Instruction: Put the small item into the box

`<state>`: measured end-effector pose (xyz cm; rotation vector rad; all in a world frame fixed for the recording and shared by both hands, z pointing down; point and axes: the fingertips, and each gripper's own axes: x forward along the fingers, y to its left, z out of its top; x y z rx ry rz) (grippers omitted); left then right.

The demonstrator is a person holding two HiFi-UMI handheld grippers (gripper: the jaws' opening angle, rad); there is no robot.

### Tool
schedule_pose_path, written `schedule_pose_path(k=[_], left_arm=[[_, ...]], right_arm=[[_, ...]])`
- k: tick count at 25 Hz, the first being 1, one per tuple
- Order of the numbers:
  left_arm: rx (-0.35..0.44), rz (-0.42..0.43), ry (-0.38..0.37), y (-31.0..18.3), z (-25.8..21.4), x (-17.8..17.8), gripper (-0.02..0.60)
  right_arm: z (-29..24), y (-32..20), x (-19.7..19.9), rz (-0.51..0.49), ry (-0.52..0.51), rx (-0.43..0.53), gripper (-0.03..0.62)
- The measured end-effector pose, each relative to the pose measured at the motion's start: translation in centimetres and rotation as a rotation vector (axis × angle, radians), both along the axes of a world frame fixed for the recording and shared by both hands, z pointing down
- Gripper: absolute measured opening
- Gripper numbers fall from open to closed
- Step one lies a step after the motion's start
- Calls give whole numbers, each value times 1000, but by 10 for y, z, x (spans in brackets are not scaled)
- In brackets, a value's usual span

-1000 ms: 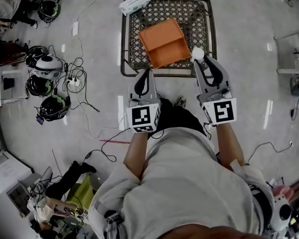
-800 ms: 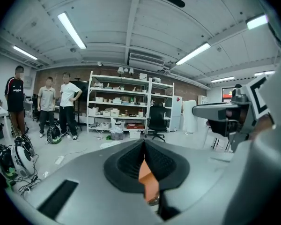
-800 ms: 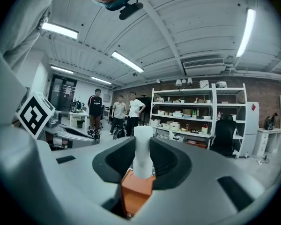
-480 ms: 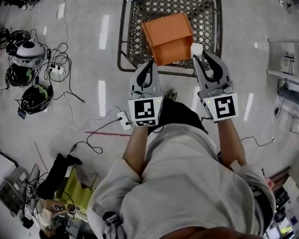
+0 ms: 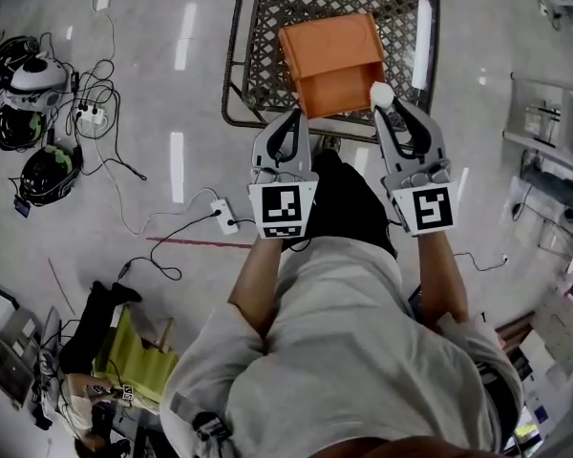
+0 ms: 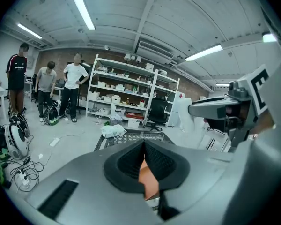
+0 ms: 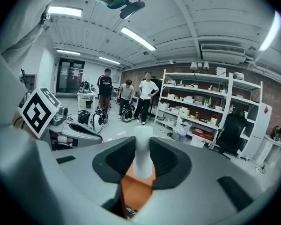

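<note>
Left gripper (image 5: 288,122): jaws pressed together, nothing held. Right gripper (image 5: 392,113): jaws pinch the small white cylindrical item (image 7: 142,151) upright, right at their tips. The item hangs just at the near right corner of the open orange box (image 5: 334,60) on the black metal mesh desk (image 5: 267,36). Risks:
- Letting go here likely misses, since the item looks outside the wall and would hit mesh or floor.
- The tip grip could slip.
- The jaws could knock the box.
</note>
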<state>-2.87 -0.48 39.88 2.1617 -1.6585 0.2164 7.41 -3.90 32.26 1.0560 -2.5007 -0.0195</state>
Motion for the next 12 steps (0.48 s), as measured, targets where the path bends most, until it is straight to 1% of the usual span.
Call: schedule_pose_path(k=[4,12], left_arm=[[-24,-15,-7,-4,19,3,9],[-97,-89,9,1,61,7,9]], right_arm=[[20,-10,-2,-18,18,-29,95],[63,-21,-4,-98,55,-114,95]])
